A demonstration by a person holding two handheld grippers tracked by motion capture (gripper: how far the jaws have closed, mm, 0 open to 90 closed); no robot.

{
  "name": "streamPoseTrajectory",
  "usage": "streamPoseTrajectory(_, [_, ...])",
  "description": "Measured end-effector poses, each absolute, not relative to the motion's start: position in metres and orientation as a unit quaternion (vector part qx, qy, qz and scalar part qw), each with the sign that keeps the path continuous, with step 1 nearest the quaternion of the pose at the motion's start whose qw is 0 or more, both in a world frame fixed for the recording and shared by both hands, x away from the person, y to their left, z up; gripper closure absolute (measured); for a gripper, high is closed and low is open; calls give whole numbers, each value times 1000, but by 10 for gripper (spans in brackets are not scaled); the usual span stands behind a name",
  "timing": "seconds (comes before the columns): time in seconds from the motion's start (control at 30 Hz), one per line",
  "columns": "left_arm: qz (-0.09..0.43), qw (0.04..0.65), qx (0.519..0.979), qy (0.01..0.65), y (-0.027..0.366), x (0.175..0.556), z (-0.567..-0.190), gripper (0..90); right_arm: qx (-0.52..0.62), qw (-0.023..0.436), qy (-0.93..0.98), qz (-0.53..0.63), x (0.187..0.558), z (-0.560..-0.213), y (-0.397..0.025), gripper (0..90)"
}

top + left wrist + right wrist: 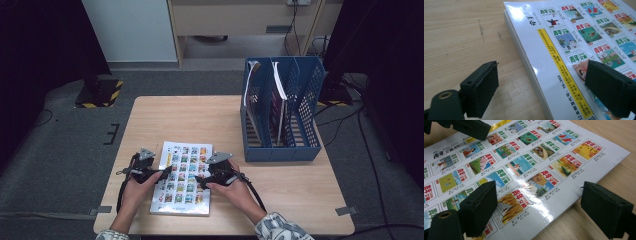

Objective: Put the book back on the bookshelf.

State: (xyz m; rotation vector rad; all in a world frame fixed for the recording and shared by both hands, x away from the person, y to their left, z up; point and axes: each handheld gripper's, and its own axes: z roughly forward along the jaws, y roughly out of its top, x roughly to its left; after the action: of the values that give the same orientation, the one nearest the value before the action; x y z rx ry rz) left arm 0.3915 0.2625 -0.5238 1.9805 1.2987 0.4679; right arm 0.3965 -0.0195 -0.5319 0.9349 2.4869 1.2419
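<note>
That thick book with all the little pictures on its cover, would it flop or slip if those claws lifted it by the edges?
The book looks thick, a deep stack of pages at its edge, so probably heavy and fairly stiff. Its cover is glossy with glare, so likely slippery. Both the left hand-held gripper and the right hand-held gripper are open astride its edges; a soft cover might sag.

floor: grey carpet (60,150), tape marks, black cables at right | furniture: light wooden table (200,115); pale wooden cabinet (240,20) behind; white panel (130,30) at back left | yellow-black striped stand base (100,93) on floor, left | light: even overhead, dark sides
</note>
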Motion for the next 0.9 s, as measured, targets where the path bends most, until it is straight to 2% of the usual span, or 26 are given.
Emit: streamPoseTrajectory(0.9, [121, 383, 769, 498, 252, 391, -530, 104, 358, 50, 827, 431, 397, -538, -28, 129])
